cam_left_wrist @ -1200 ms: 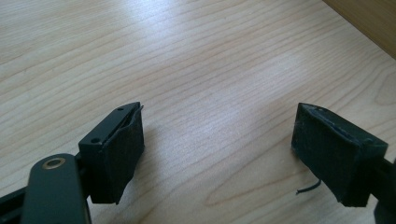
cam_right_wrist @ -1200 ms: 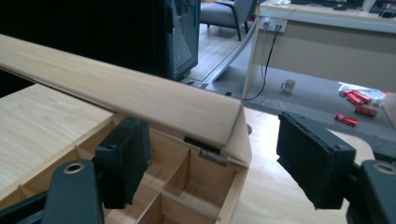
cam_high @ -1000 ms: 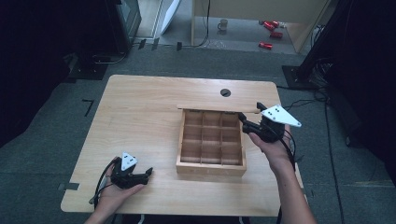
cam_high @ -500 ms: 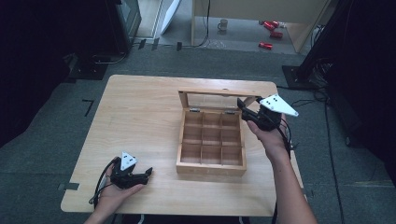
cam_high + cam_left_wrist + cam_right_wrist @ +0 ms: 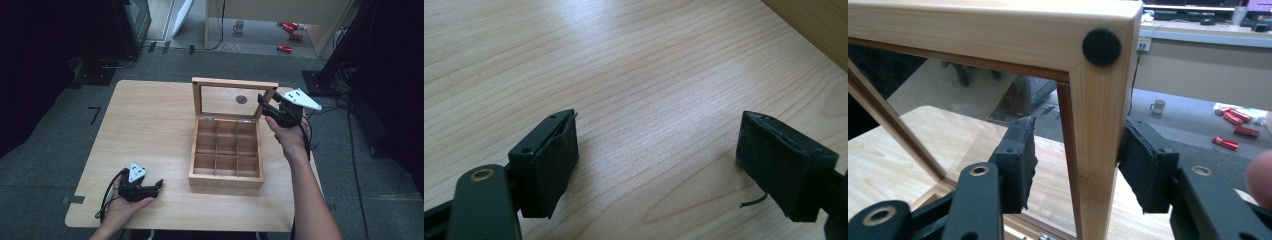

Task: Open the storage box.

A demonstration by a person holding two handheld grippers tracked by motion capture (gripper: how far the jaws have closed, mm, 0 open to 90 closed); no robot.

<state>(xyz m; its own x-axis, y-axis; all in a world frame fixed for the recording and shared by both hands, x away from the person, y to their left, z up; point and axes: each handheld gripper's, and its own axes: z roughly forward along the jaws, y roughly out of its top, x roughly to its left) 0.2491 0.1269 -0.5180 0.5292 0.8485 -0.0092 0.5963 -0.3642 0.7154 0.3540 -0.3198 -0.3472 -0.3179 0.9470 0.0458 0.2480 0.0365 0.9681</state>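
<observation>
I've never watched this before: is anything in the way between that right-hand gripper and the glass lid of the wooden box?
Nothing visible. The right gripper already straddles the lid frame's side rail: one pad touches its outer face, the other sits behind the glass, with a small gap.

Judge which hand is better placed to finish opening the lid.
Right: the right gripper straddles the side rail of the glass-paned wooden lid; the left gripper rests open on the table, away from the box.

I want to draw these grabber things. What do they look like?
Each gripper, left and right, is black, with a grey three-cornered plate on top and a black cable trailing behind. The fingers are flat black bars tipped with rough dark foam pads, with brass-coloured rings at the pivots. The person's forearms are bare, with no sleeves.
</observation>
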